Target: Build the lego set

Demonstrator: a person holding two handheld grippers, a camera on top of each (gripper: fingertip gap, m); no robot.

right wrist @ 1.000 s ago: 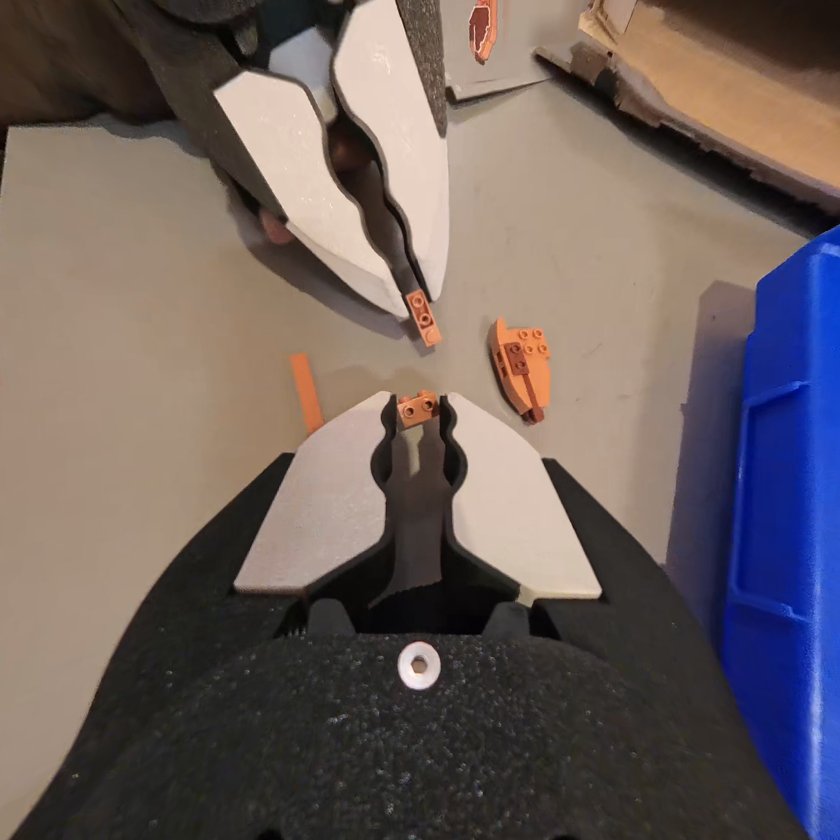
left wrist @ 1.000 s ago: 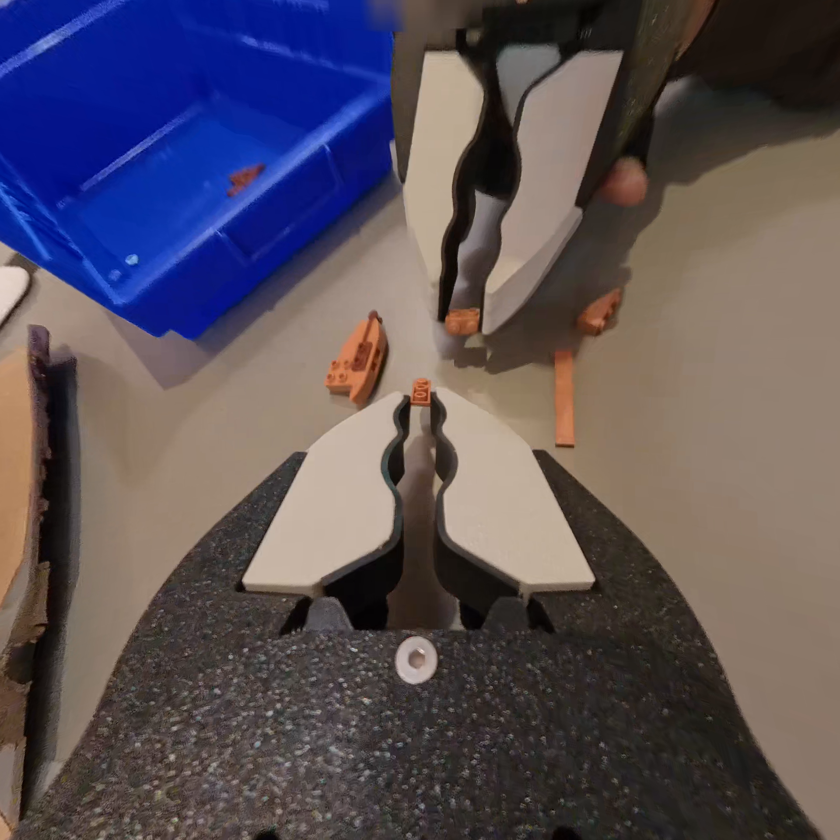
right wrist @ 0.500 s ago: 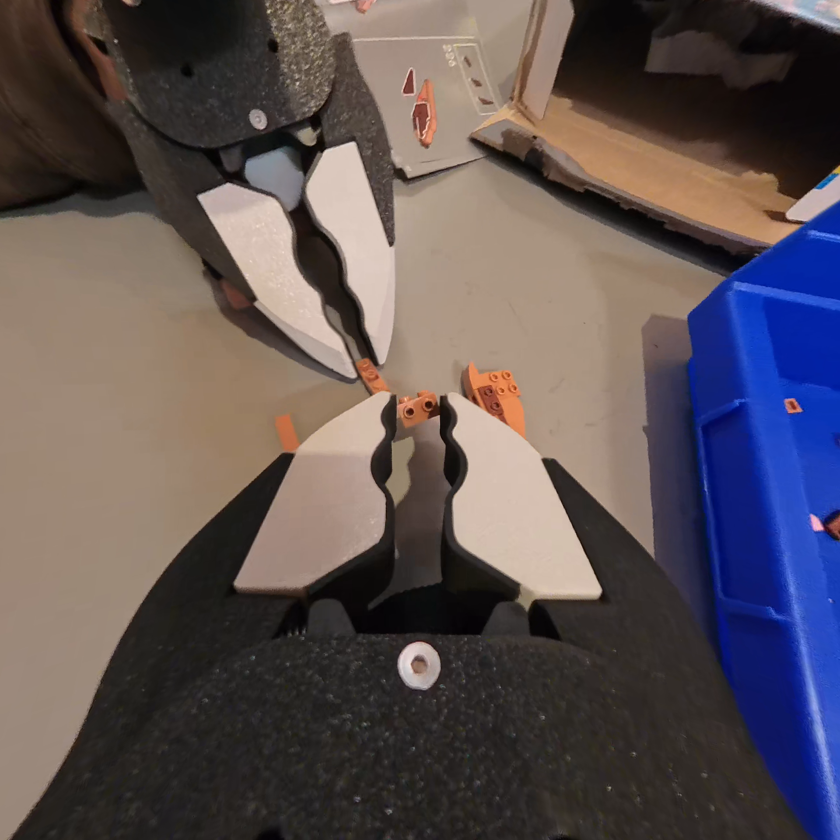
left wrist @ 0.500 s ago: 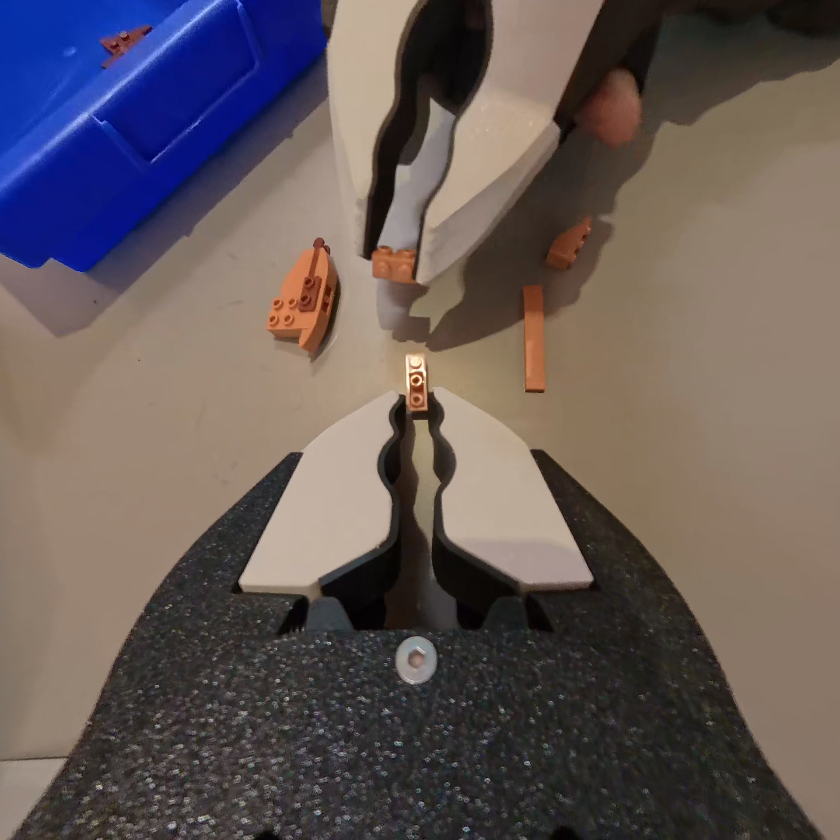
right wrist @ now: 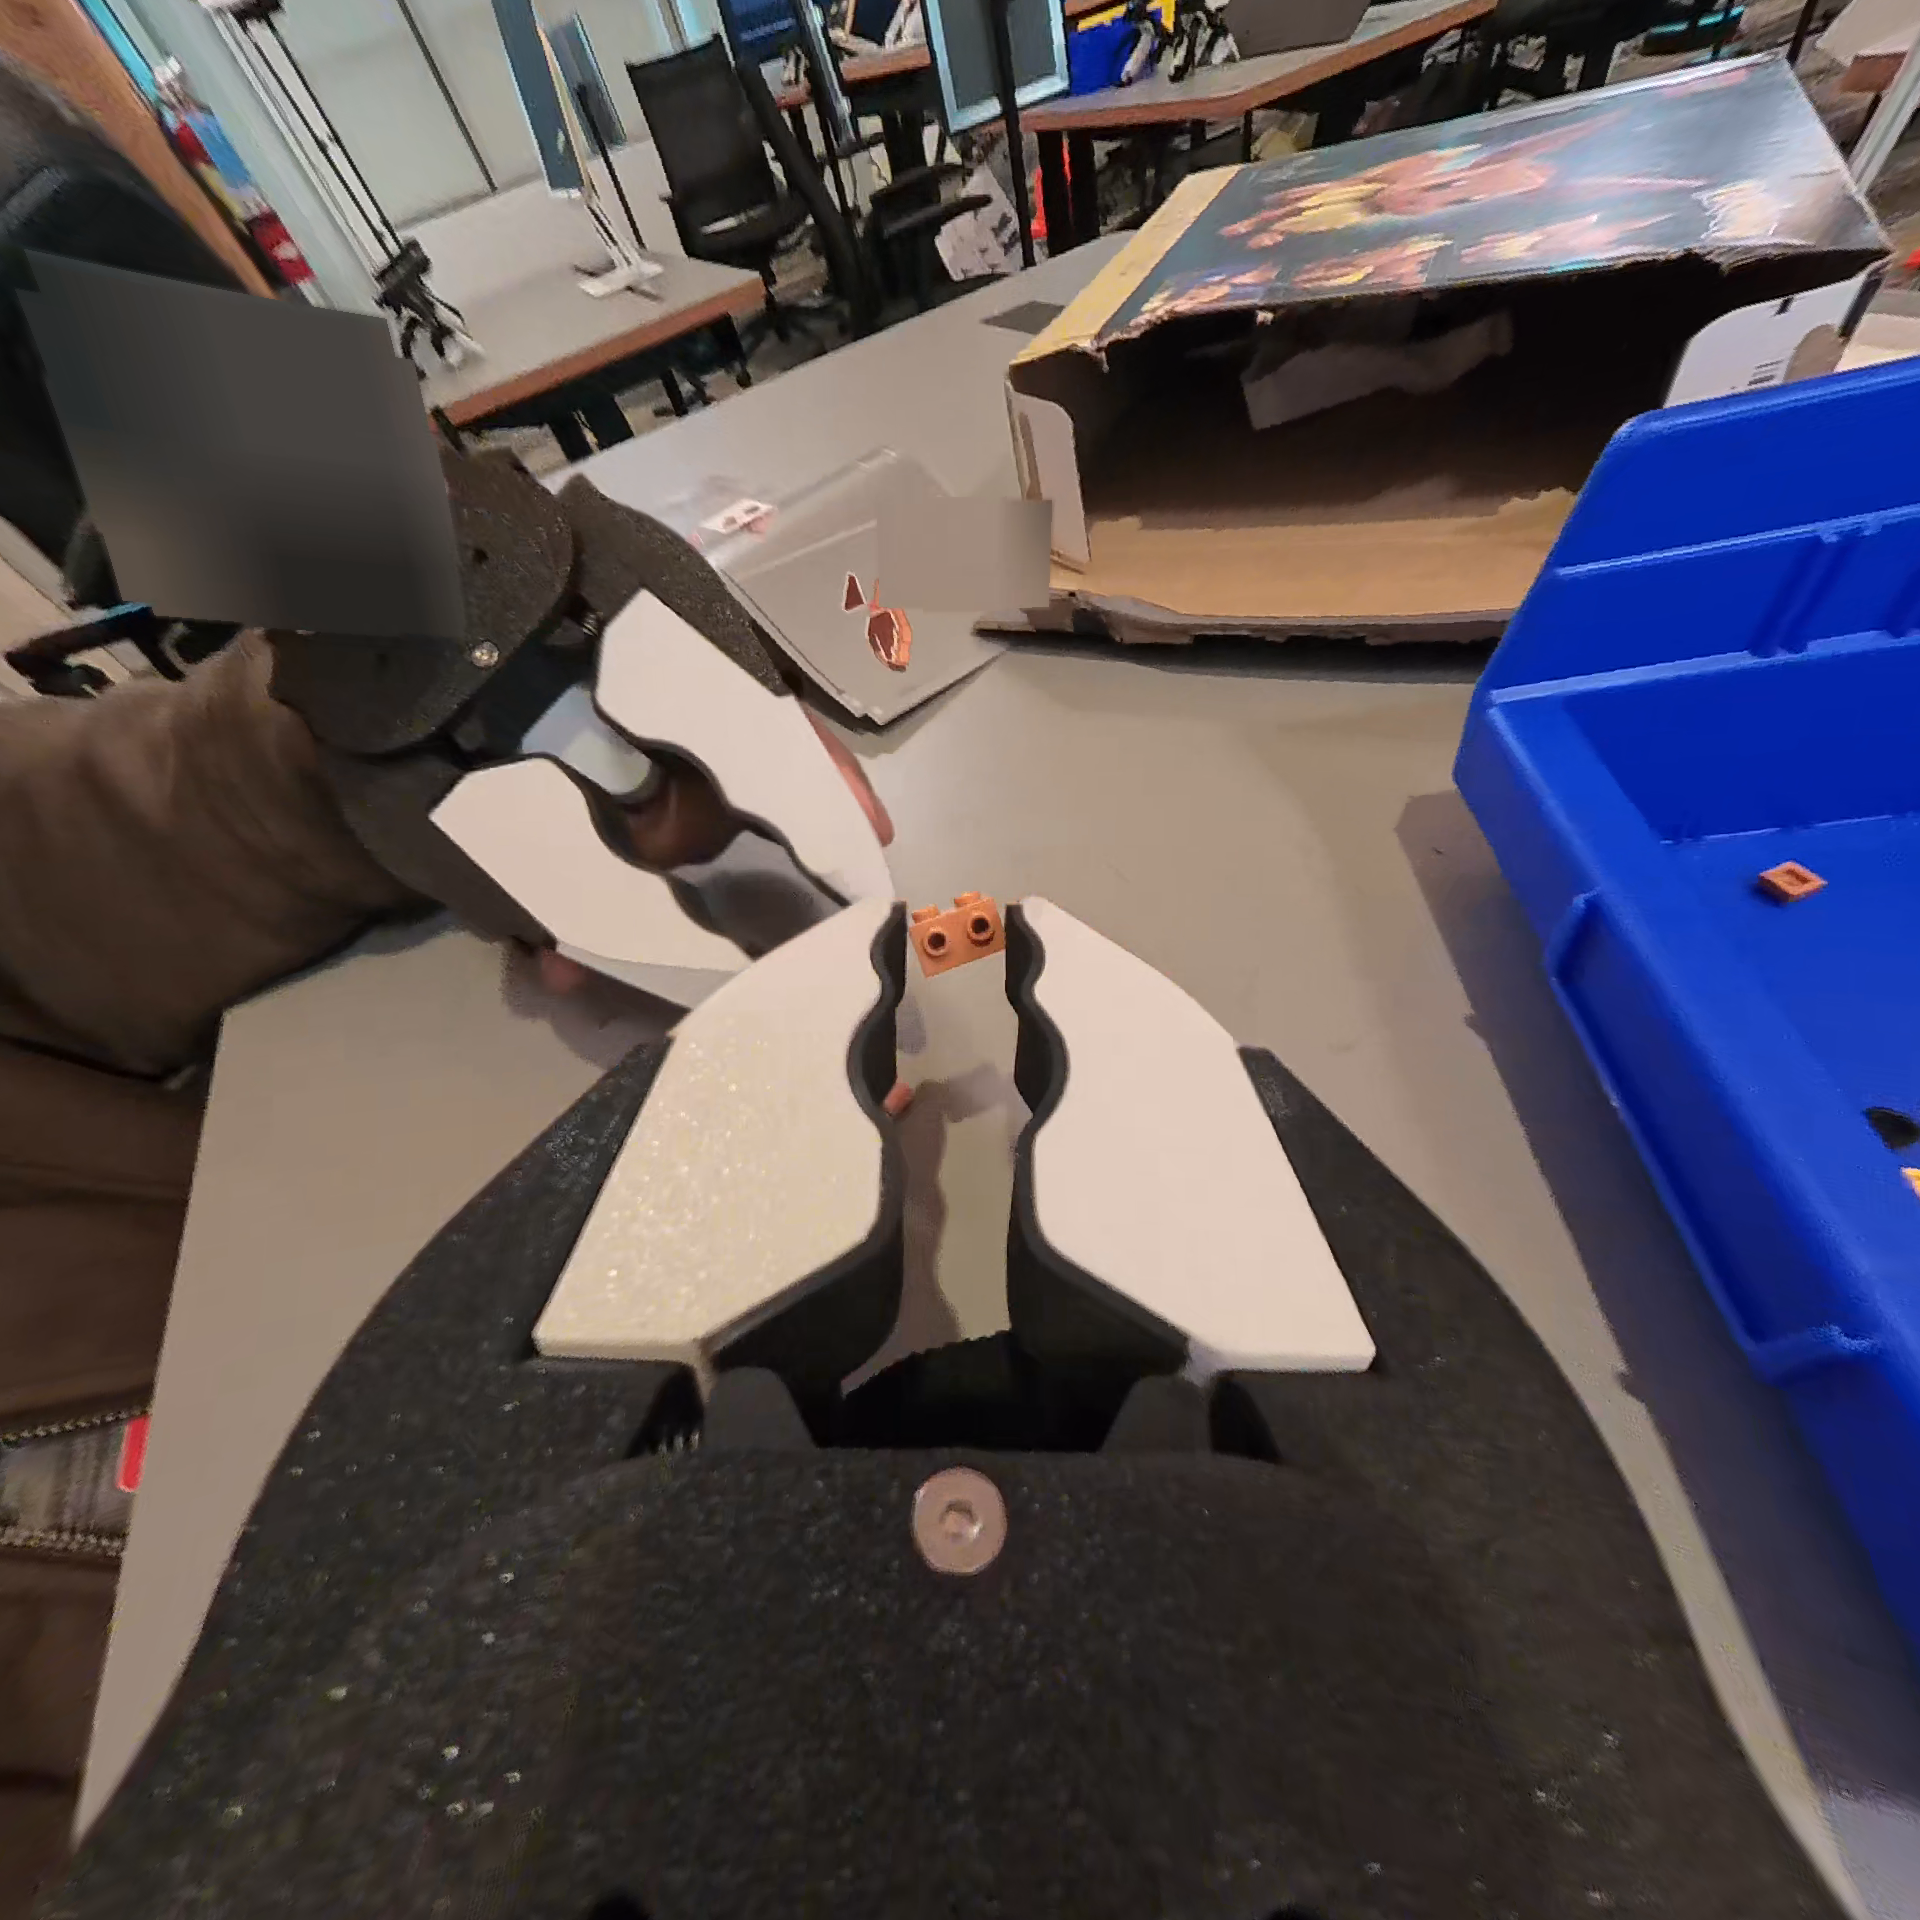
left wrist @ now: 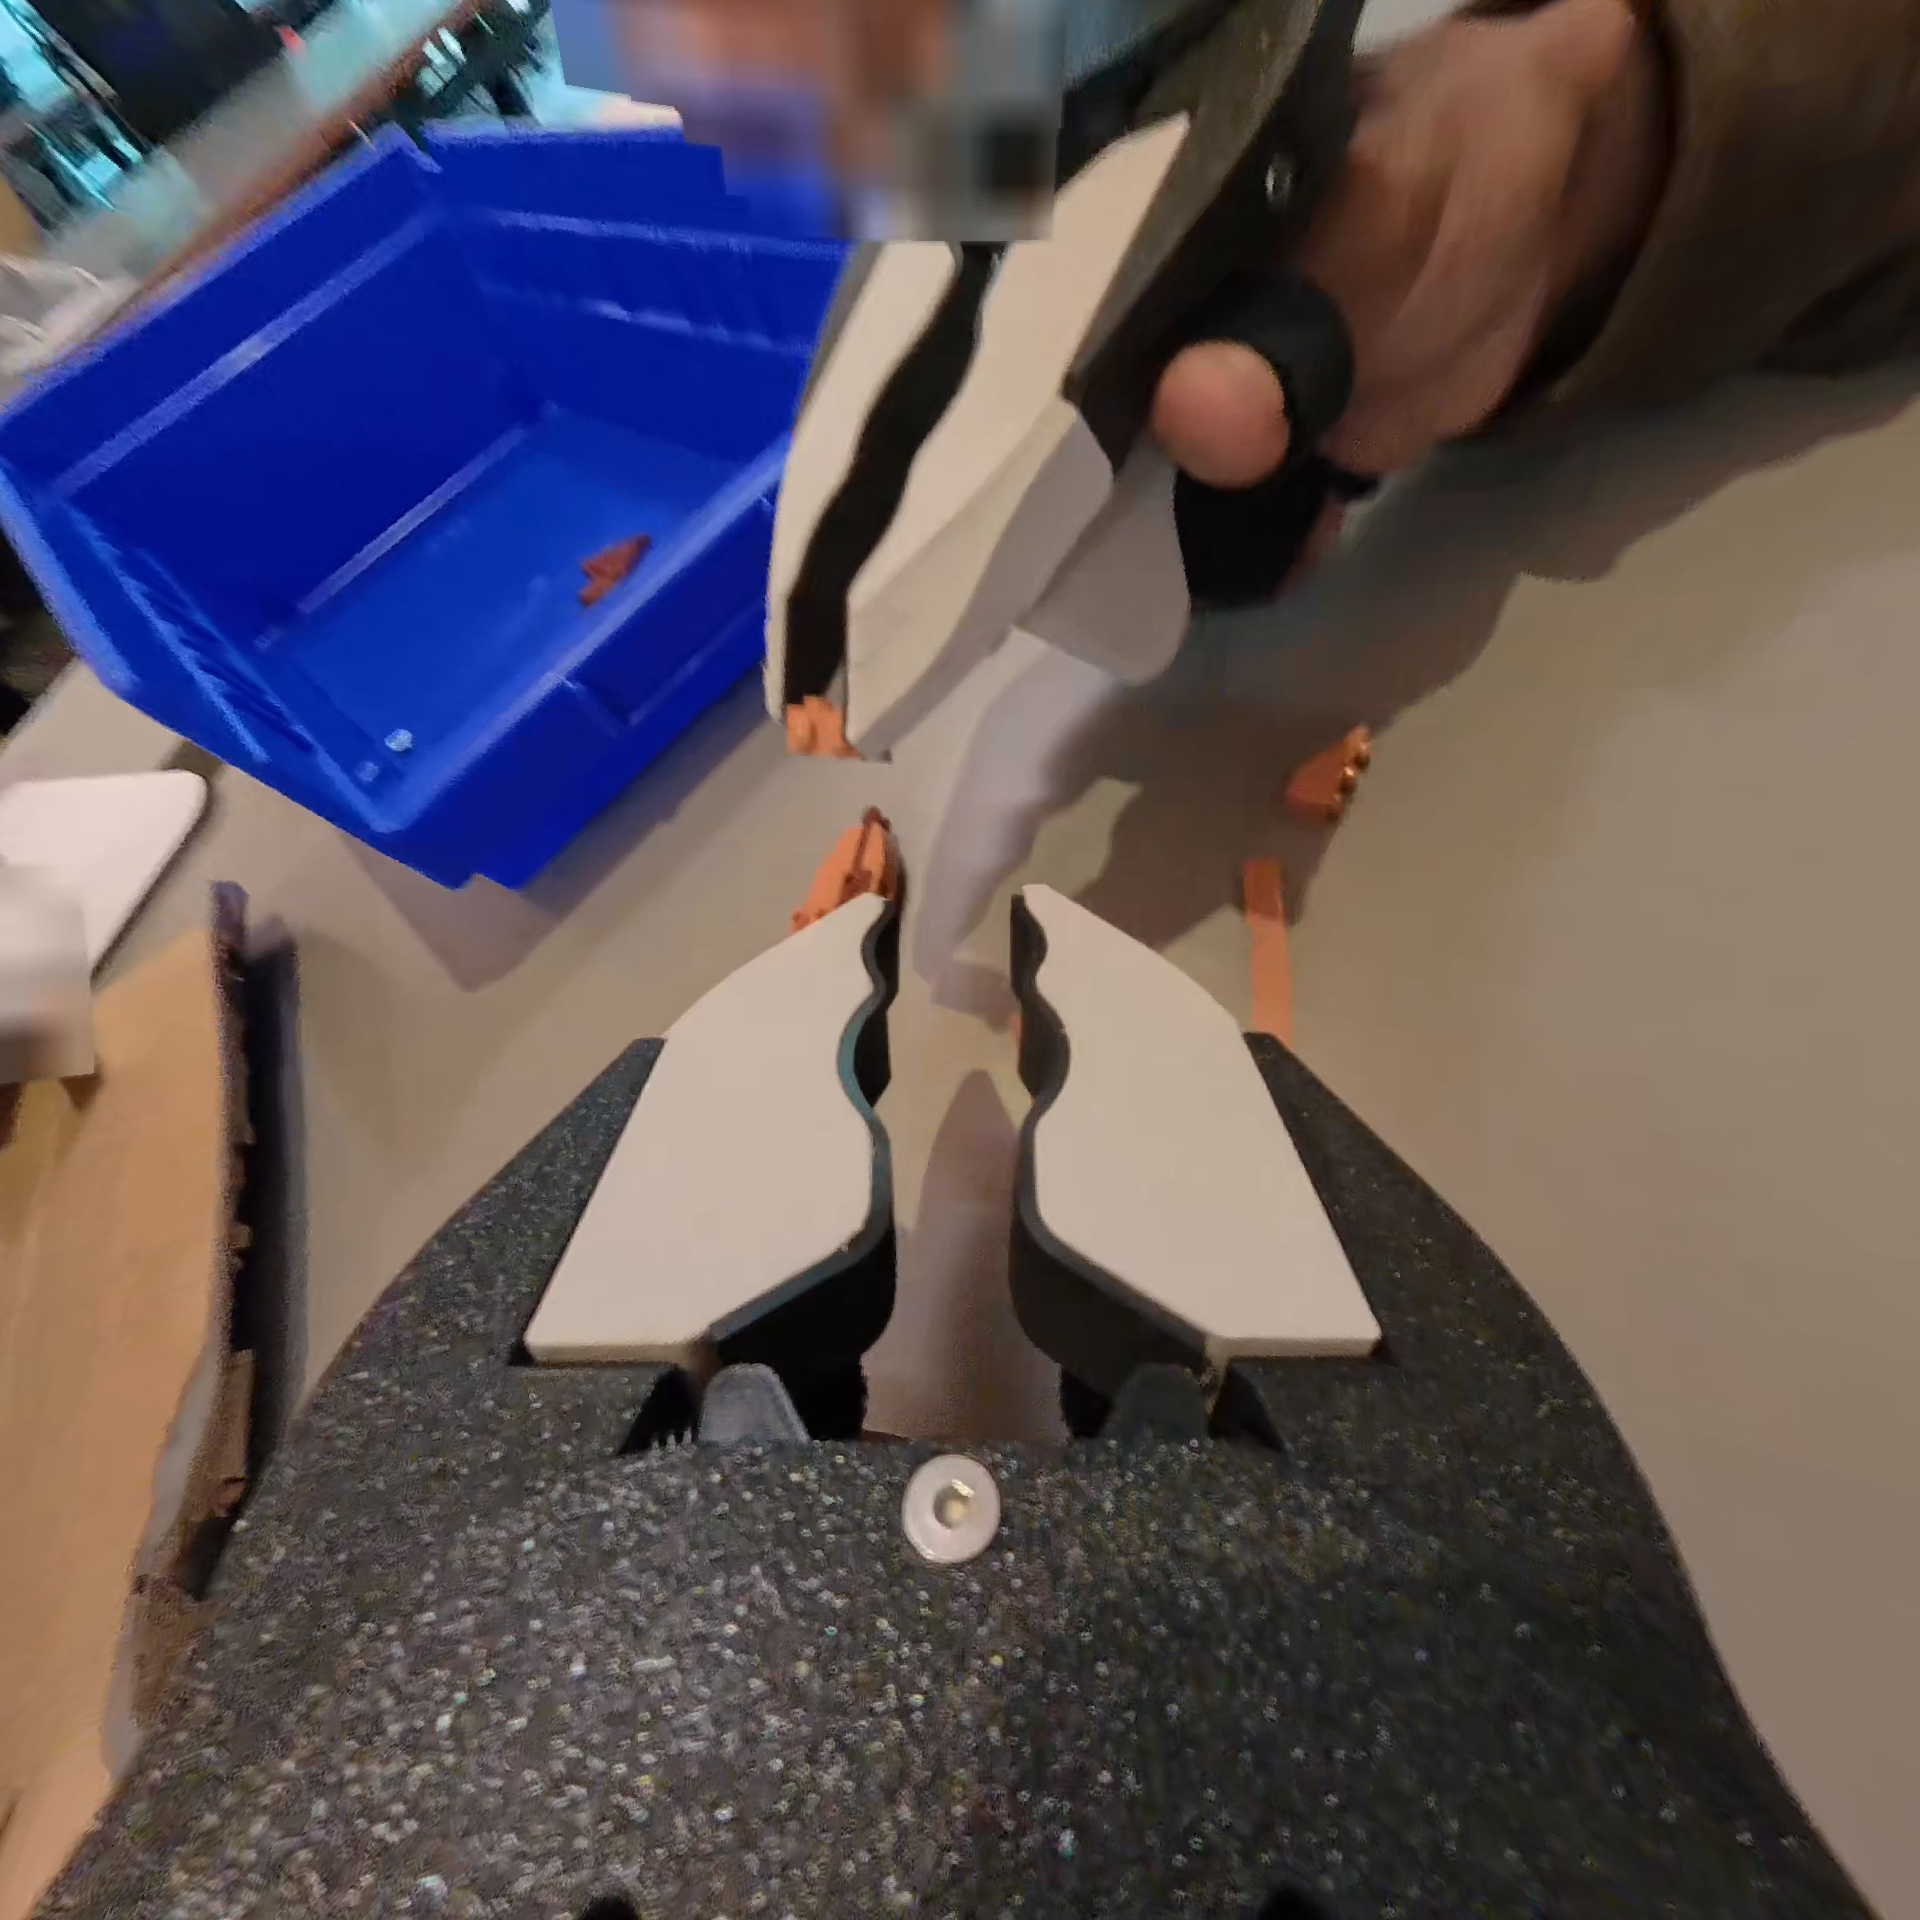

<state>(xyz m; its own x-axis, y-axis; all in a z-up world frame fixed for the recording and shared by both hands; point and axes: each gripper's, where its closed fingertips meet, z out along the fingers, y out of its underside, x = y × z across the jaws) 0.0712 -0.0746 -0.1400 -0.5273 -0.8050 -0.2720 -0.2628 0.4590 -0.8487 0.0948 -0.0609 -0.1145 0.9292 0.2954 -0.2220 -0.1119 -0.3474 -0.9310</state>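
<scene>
Right wrist view shows the right gripper (right wrist: 956, 914) holding a small orange brick (right wrist: 957, 937) at its very tips, with a finger pressing on each side. The brick sits up off the grey table (right wrist: 1195, 831), its two round studs facing the camera, its long side going across from finger to finger. The left gripper (left wrist: 951, 904) has its fingers apart with nothing between them. Just past its left fingertip lies a curved orange piece (left wrist: 852, 868), flat on the table. A blue bin (left wrist: 416, 468) stands farther off to the left.
</scene>
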